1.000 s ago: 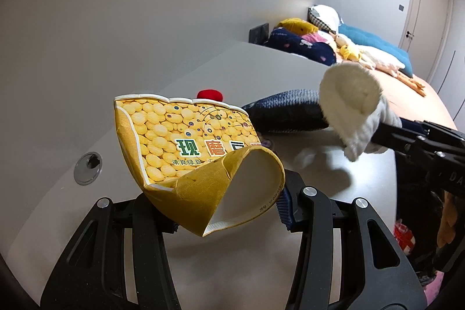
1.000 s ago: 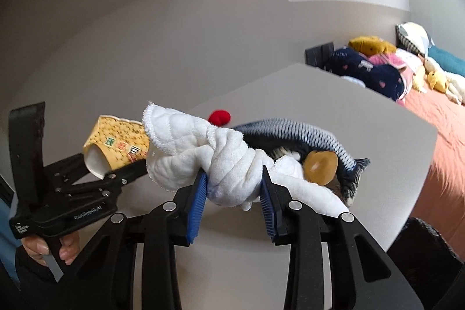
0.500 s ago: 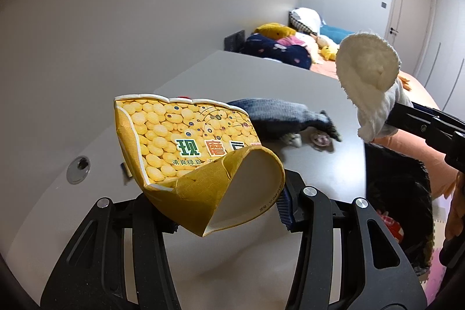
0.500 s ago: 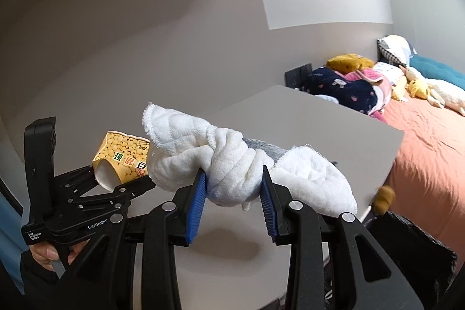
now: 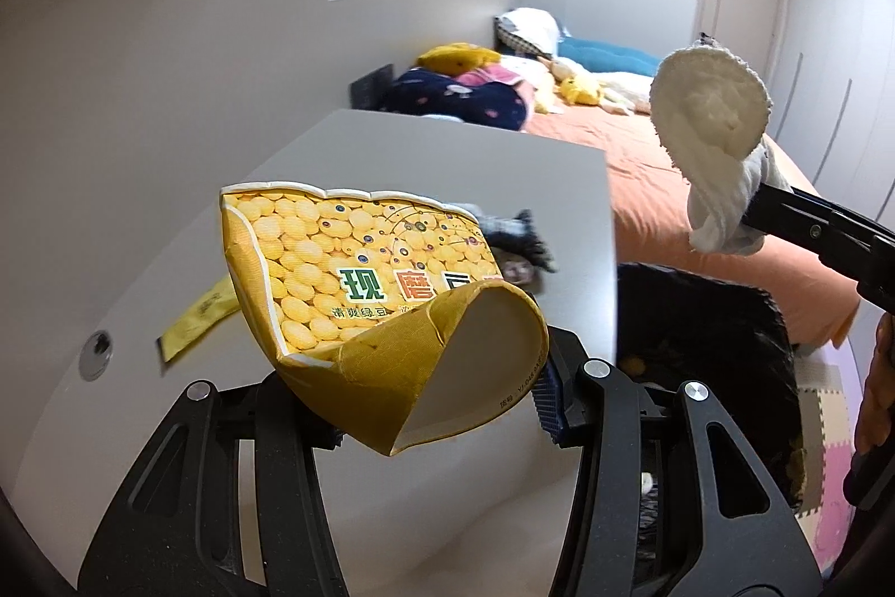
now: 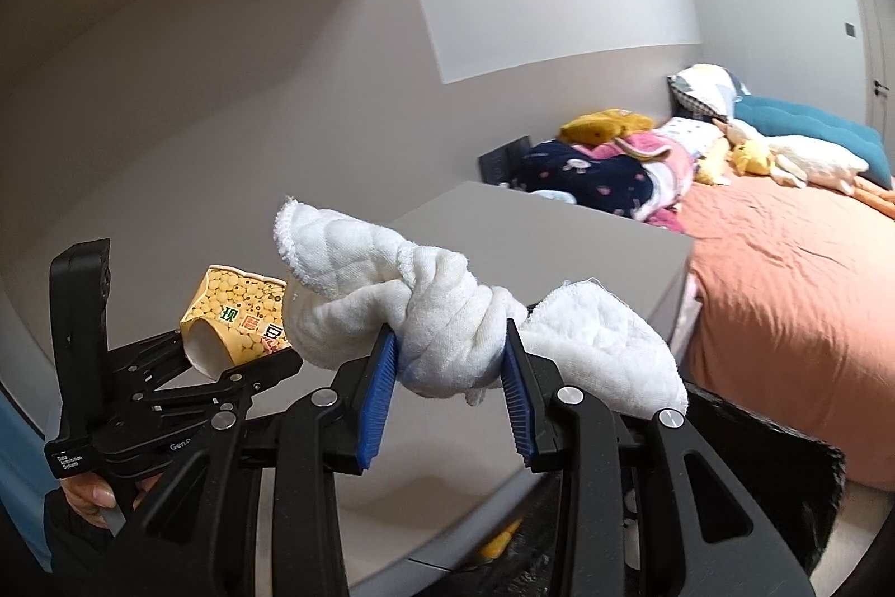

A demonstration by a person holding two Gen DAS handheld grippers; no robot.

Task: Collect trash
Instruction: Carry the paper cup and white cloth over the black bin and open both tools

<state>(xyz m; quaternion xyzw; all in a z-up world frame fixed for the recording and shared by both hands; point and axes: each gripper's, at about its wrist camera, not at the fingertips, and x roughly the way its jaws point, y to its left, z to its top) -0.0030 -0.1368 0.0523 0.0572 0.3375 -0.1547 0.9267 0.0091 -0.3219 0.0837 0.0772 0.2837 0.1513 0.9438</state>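
The left tool (image 5: 442, 407) is partly spread, its pads pinching a crushed yellow paper cup printed with beans (image 5: 369, 295); the cup is lifted clear of the grey bench (image 5: 425, 160), mouth tilted toward the camera. The right tool (image 6: 450, 373) is narrower, its blue pads (image 6: 377, 384) pressed into the middle of a twisted white quilted cloth (image 6: 447, 317) whose ends flare out on both sides. Both tools angle downward near the bench's right edge, the right one beside a black bin (image 5: 705, 339) standing against that edge. A hand (image 6: 89, 490) grips the left tool's handle. A yellow wrapper (image 5: 196, 325) lies near the bench's left edge.
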